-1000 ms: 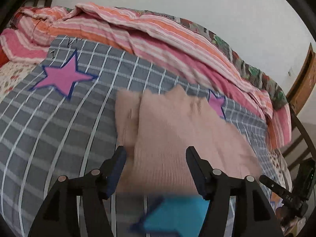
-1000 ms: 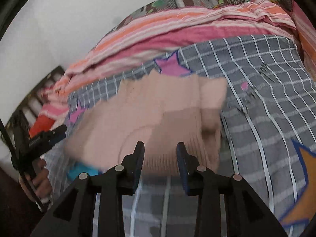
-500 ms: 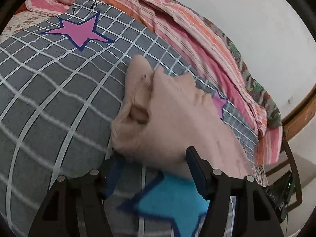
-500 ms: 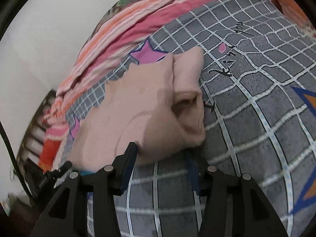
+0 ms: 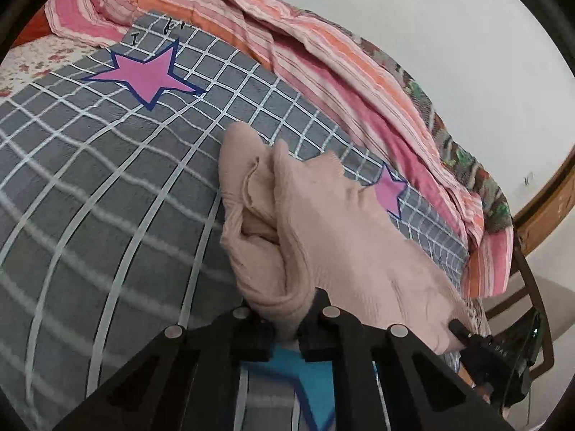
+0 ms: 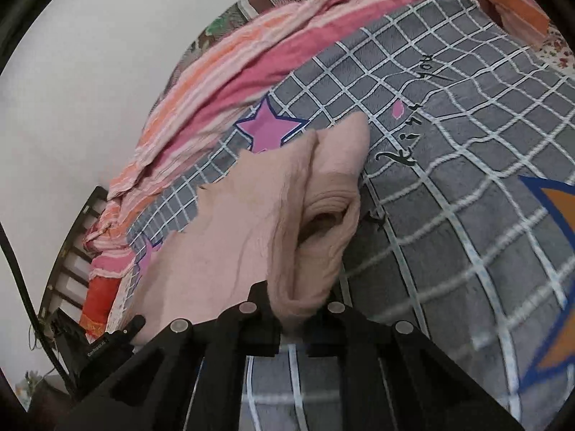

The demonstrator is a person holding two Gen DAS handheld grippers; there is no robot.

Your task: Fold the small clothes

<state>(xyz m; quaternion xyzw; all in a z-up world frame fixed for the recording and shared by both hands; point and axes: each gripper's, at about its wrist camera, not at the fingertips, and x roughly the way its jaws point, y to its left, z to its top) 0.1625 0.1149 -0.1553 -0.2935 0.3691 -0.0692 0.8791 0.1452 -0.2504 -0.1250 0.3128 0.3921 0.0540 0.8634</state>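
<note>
I have both grippers clamped on the near hem of the pink knit garment (image 5: 334, 237). My left gripper (image 5: 287, 318) pinches a bunched fold of the fabric at the garment's left near corner, its two black fingers (image 5: 251, 323) drawn in tight against the cloth. My right gripper (image 6: 294, 318) pinches the matching fold at the garment's right near corner, fingers (image 6: 258, 305) likewise closed on the knit.

The garment lies on the bed, on a grey blanket (image 5: 90, 197) with a white grid and pink stars (image 5: 147, 75). It spreads away from me toward the far side of the bed. On each side a sleeve or side panel is folded inward, leaving a rolled, open tube of fabric (image 6: 323, 219) just ahead of the fingers. In the left wrist view the far edge of the garment partly covers a smaller pink star (image 5: 391, 190); under the left gripper a blue star (image 5: 287, 370) shows on the blanket.

In the right wrist view black script (image 6: 413, 143) is printed on the blanket just beside the garment, and an orange star (image 6: 560, 215) lies toward the right edge. A striped pink and orange quilt (image 5: 323, 61) is heaped along the far edge of the bed against the white wall (image 5: 449, 18).
</note>
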